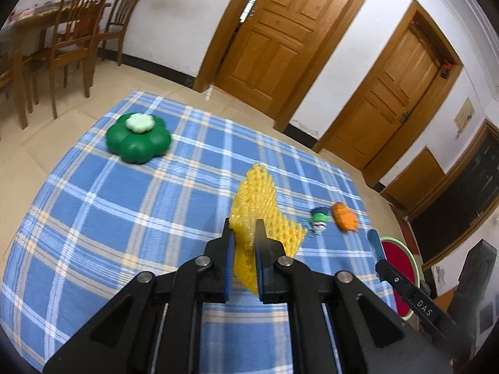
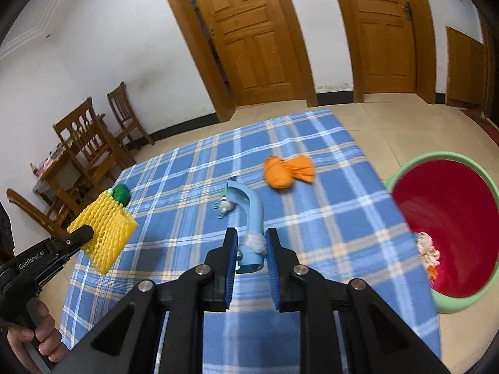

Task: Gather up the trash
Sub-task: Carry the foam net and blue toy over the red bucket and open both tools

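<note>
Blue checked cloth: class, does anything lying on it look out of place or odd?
Nothing is spilled or damaged. On the blue checked cloth lie an orange cloth bundle and a small green-and-white toy, toppled on its side. The green flower-shaped box sits flat.

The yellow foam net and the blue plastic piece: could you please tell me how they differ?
The yellow foam net is soft open mesh; the blue plastic piece is smooth, rigid and curved. The left gripper holds the net; the right gripper holds the plastic piece. Both are lifted above the checked cloth.

"DAS" and "GenRobot.AI" on claw (image 1: 424, 304) bodies (image 2: 31, 261)
</note>
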Tool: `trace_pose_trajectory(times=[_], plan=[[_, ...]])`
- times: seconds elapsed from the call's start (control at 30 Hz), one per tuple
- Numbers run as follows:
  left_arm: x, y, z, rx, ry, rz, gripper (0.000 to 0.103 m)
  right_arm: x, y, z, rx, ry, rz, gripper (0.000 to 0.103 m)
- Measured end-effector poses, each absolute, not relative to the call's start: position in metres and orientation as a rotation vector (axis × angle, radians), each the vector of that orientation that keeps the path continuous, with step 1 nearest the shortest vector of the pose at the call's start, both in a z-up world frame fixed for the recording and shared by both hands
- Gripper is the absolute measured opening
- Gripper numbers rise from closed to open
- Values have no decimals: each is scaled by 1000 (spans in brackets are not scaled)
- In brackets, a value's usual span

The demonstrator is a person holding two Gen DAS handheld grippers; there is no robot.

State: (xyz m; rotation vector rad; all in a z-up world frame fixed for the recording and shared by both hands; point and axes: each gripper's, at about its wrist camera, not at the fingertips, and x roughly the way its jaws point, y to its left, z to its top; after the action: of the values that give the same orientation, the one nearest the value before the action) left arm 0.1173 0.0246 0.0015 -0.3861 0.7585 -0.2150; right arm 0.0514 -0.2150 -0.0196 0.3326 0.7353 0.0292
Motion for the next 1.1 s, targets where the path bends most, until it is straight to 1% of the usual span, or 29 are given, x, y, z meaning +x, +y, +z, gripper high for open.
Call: trace_pose_trajectory(times=[0.43,1.1], plan=[[114,-58,21,-269,789,-371,10,12,-288,-18,443,693,-99,20],[130,-192,15,-91,861,-573,10,-21,-387,-49,597,695,-304,21]])
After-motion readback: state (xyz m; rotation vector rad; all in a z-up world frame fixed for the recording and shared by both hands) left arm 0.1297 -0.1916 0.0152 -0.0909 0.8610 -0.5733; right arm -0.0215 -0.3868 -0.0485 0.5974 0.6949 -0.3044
